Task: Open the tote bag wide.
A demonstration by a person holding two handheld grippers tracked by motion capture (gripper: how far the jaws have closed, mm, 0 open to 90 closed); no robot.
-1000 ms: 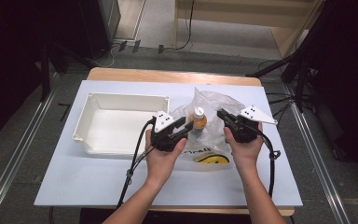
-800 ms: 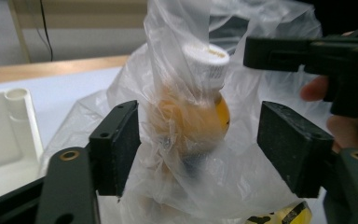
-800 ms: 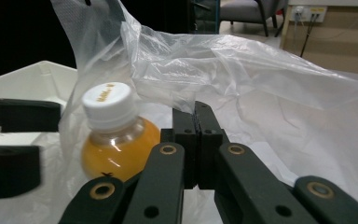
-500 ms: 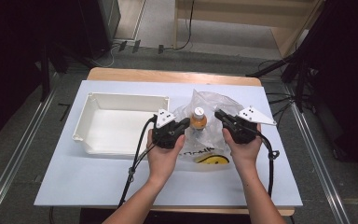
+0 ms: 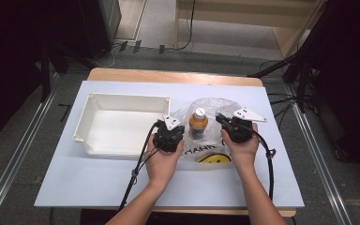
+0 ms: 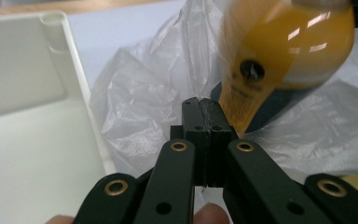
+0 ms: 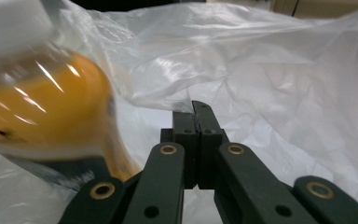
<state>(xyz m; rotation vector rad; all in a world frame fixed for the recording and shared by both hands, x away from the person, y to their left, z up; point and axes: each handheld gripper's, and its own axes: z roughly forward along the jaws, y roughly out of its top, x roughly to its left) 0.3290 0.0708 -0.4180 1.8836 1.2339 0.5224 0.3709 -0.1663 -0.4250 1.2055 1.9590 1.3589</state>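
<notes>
White board (image 5: 98, 187) laid over a wooden table (image 5: 168, 75), grey floor around, metal rails at both sides, cables and a pale wooden frame beyond the far edge, dark curtains to either side.

From above: left gripper (image 5: 169, 137) and right gripper (image 5: 232, 127) flanking an orange bottle (image 5: 198, 123) standing upright with a white cap, between the two and just beside each, on a clear plastic bag (image 5: 215, 105). White tray (image 5: 89, 140) just left of the left gripper.

Left gripper view: jaws pressed together on a fold of the bag (image 6: 144, 102), bottle (image 6: 284, 46) close ahead to the right, tray wall (image 6: 74, 70) at the left.

Right gripper view: jaws likewise closed, pinching the bag's film (image 7: 284, 70); bottle (image 7: 42, 116) blurred ahead to the left.
</notes>
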